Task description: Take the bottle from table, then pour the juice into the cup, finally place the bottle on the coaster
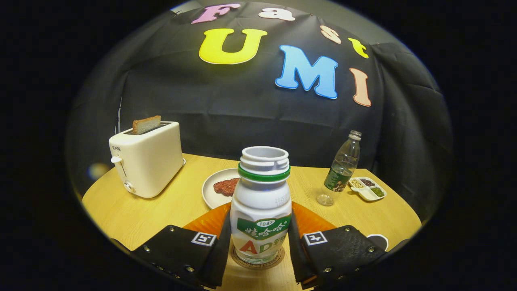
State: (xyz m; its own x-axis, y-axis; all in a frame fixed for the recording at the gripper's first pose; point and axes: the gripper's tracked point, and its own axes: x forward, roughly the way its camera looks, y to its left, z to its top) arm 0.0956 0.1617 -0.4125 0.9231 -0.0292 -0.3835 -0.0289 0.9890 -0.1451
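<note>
The gripper point(260, 242) fingers flank the uncapped white juice bottle point(261, 202), seemingly touching both sides; it stands on the round coaster point(258, 262). Beyond: orange plate point(311, 222), toaster point(147, 163).

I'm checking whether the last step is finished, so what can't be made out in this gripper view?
- Coaster: mostly hidden under the bottle, so how centred the bottle sits is unclear.
- Gripper: fingers flank the bottle; whether both pads press it cannot be told.
- Cup: mostly hidden behind the right finger; contents unseen.
- Orange plate: middle hidden by the bottle.
</note>
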